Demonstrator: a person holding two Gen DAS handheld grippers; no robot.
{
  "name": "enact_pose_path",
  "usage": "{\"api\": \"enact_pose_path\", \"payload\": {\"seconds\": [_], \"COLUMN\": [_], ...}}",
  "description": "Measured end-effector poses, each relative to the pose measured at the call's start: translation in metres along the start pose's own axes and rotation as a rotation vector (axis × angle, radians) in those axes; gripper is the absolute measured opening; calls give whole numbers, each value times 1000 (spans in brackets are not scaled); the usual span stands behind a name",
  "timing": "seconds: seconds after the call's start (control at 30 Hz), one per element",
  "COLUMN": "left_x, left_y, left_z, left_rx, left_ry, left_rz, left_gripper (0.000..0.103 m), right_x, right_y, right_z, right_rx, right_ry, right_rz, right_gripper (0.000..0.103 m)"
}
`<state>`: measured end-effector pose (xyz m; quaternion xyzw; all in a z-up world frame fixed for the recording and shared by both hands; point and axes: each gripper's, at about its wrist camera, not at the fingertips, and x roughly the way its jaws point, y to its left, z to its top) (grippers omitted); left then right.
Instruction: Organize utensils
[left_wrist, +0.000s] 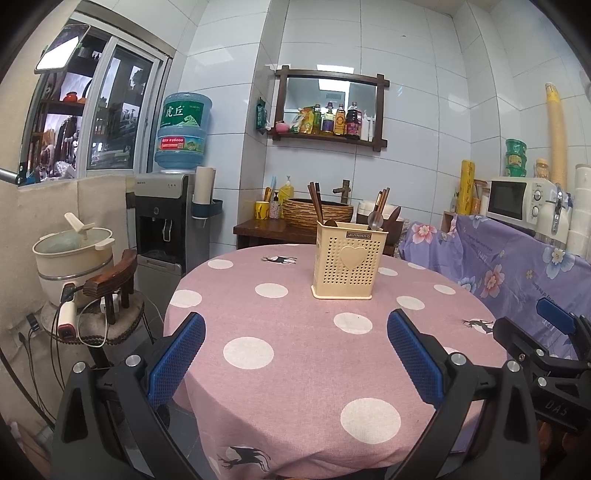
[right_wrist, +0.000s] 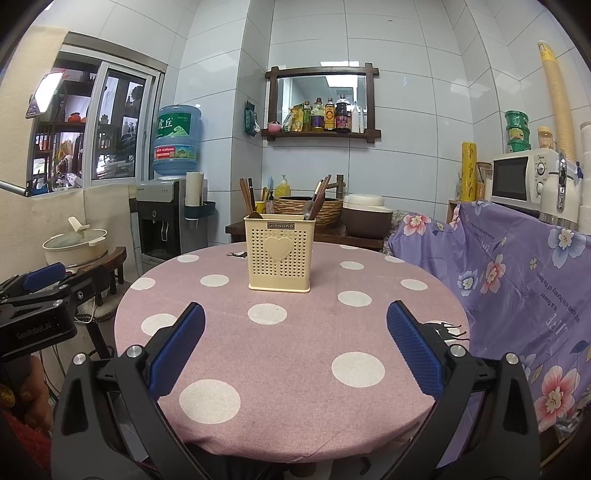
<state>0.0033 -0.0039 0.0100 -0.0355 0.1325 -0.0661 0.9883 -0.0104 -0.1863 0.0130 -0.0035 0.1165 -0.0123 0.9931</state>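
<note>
Centre stage, the cream utensil holder stands upright toward the far side of the round table, its perforated front and raised heart facing the cameras. Dark chopsticks lean out of its left compartment, and a clear-bowled spoon with more brown handles pokes up on the right. The pink tablecloth with white dots and little deer prints drapes over the table edge, nothing else resting on it.

Down front, the left gripper hangs over the near side of the table, jaws spread wide, blue pads holding nothing. The right gripper is the same picture: jaws well apart, blue pads bare, well short of the holder. Each gripper shows at the edge of the other's view.

Out beyond, a wooden counter carries a woven basin and a yellow cup. On the white-tiled wall there's a dark-framed mirror shelf lined with sauce bottles. Left side: a water dispenser topped by a blue jug, a cream pot on a stool, and a window above. Right side: a purple floral cloth draped over furniture, with a white microwave just behind it.
</note>
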Motion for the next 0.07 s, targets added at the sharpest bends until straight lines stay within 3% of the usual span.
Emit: {"api": "enact_pose_path", "payload": {"seconds": [0.07], "left_x": [0], "left_y": [0], "left_z": [1], "left_rx": [-1], "left_ry": [1], "left_rz": [1], "left_gripper": [98], "right_x": [0], "right_y": [0], "right_z": [0], "right_rx": [0], "right_ry": [1], "right_rz": [0], "right_gripper": [97]}}
